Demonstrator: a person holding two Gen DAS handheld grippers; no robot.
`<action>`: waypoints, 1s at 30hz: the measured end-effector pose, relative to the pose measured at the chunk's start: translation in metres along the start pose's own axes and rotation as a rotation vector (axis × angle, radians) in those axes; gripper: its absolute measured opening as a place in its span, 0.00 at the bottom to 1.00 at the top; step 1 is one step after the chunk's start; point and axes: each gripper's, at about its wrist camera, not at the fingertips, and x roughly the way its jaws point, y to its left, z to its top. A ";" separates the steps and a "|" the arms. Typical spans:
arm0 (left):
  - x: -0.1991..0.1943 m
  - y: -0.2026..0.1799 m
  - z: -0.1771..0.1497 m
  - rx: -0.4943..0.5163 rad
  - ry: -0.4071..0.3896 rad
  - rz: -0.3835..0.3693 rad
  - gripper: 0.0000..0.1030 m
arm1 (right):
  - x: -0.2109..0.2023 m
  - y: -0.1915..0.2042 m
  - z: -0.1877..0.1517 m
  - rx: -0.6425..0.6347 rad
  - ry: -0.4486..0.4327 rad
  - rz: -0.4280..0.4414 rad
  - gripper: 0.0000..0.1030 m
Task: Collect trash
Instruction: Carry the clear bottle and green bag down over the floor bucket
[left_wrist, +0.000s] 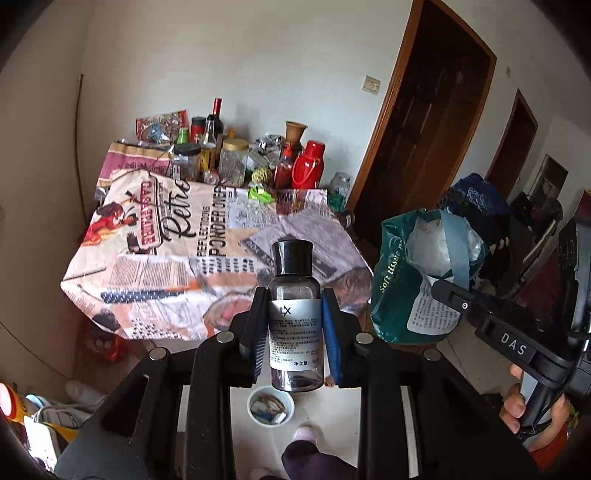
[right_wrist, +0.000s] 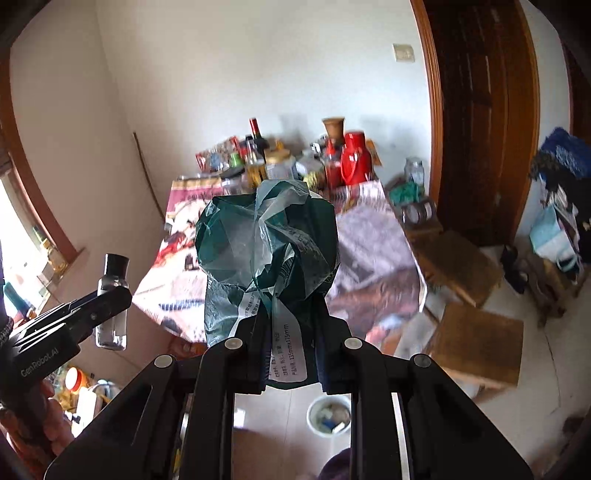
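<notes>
My left gripper (left_wrist: 294, 306) is shut on a small clear bottle (left_wrist: 294, 321) with a black cap and a white label, held upright above the floor. The same bottle (right_wrist: 112, 306) shows at the left of the right wrist view, in the left gripper (right_wrist: 110, 301). My right gripper (right_wrist: 290, 325) is shut on a crumpled green tissue wrapper (right_wrist: 266, 247); that wrapper (left_wrist: 417, 277) hangs at the right of the left wrist view. A small white bin (left_wrist: 270, 406) holding scraps stands on the floor below both grippers and is seen as the bin (right_wrist: 328, 413) beneath the right one.
A table (left_wrist: 155, 258) under a newspaper-print cloth stands ahead, with jars, bottles and a red flask (left_wrist: 308, 166) crowded at its far end. Dark wooden doors (left_wrist: 424, 147) are on the right. Cardboard boxes (right_wrist: 476, 343) lie on the floor. A person's foot (left_wrist: 304, 434) is near the bin.
</notes>
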 end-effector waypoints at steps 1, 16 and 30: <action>0.001 0.002 -0.004 -0.004 0.009 -0.006 0.26 | 0.001 0.000 -0.003 0.001 0.012 -0.006 0.17; 0.091 0.026 -0.067 -0.090 0.226 0.046 0.26 | 0.097 -0.036 -0.087 0.047 0.311 -0.013 0.17; 0.284 0.063 -0.224 -0.218 0.503 0.123 0.26 | 0.264 -0.123 -0.232 0.040 0.585 -0.040 0.17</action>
